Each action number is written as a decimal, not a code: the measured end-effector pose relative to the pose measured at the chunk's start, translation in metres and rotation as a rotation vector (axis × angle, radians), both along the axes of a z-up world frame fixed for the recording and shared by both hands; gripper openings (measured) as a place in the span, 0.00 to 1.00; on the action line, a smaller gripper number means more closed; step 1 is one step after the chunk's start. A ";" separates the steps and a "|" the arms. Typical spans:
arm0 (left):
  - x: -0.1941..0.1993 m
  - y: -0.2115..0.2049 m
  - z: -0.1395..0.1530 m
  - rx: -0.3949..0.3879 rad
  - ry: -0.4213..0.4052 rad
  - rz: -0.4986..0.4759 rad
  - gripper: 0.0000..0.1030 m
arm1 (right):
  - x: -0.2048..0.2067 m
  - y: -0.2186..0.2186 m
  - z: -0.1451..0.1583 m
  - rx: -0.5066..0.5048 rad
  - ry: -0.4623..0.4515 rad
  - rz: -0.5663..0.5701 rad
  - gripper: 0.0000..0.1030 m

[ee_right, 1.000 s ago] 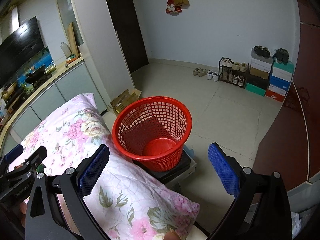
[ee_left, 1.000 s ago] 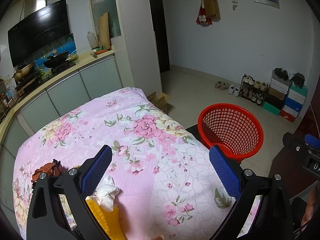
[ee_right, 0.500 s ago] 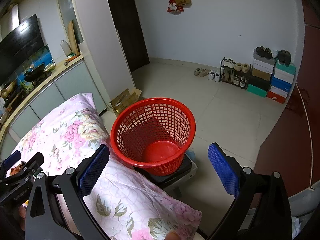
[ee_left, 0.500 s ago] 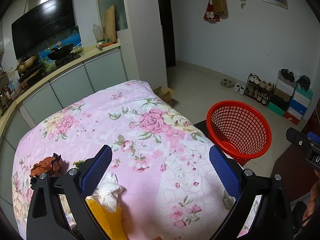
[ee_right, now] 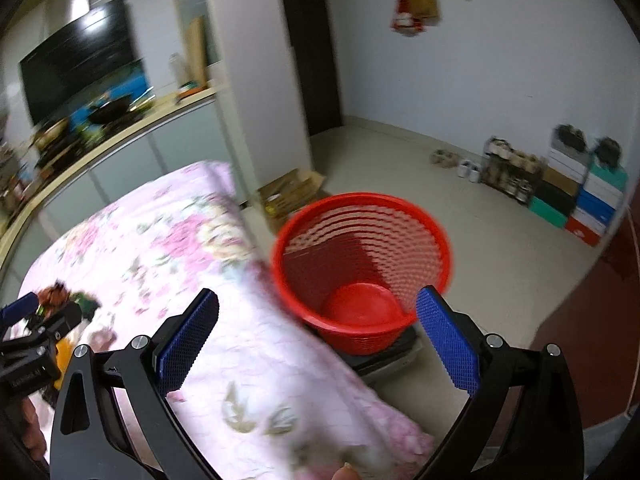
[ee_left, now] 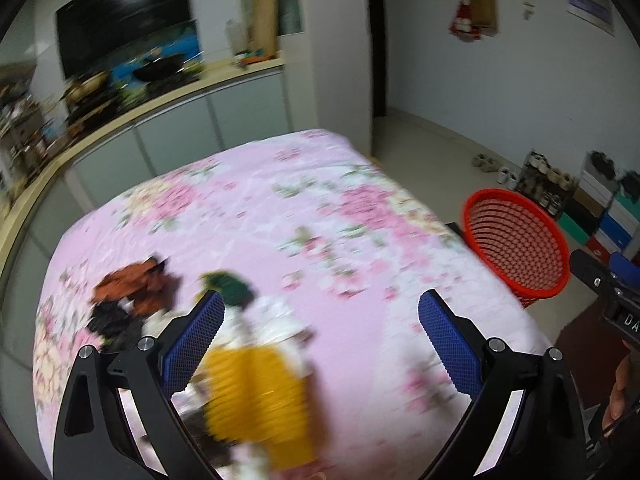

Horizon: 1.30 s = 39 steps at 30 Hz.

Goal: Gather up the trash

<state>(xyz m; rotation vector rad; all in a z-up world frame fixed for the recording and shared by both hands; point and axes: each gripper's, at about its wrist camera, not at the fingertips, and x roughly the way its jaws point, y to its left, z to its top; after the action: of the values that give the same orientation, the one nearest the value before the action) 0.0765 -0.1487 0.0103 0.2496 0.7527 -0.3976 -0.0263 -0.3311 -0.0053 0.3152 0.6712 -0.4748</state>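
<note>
A table under a pink floral cloth point(ee_left: 280, 220) carries a pile of trash near its left front: a brown crumpled wrapper point(ee_left: 136, 284), a dark green scrap point(ee_left: 232, 286), white crumpled paper point(ee_left: 276, 320) and a yellow ribbed piece point(ee_left: 256, 396). My left gripper point(ee_left: 320, 344) hangs open above the table, its left finger just over the pile. A red mesh basket point(ee_right: 360, 264) stands beside the table's right end, holding nothing. My right gripper point(ee_right: 318, 336) is open over the table edge, close to the basket. Both views are motion-blurred.
A kitchen counter point(ee_left: 160, 96) with a wok and bottles runs behind the table. A cardboard box point(ee_right: 292, 192) lies on the floor by the white pillar. Shoe boxes and a shoe rack point(ee_right: 560, 184) stand along the far wall. The basket rests on a low dark stand point(ee_right: 384, 360).
The left gripper has pulled back and swung left, so more of the trash pile shows between its fingers. The right gripper has turned left, bringing the basket between its fingers.
</note>
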 end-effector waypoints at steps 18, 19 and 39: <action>0.006 0.248 0.001 -0.238 0.124 0.484 0.92 | 0.065 0.114 -0.001 0.162 0.032 0.551 0.93; 0.005 0.253 -0.007 -0.262 0.153 0.487 0.92 | 0.067 0.117 -0.003 0.169 0.037 0.560 0.93; 0.008 0.229 -0.075 -0.235 0.265 0.386 0.48 | 0.088 0.161 -0.009 0.147 0.059 0.719 0.78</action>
<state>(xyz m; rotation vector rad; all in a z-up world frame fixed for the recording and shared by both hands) 0.0843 0.0807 -0.0646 -0.1733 0.9826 -0.1493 0.0617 -0.1699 -0.0142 0.1787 0.8253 0.2532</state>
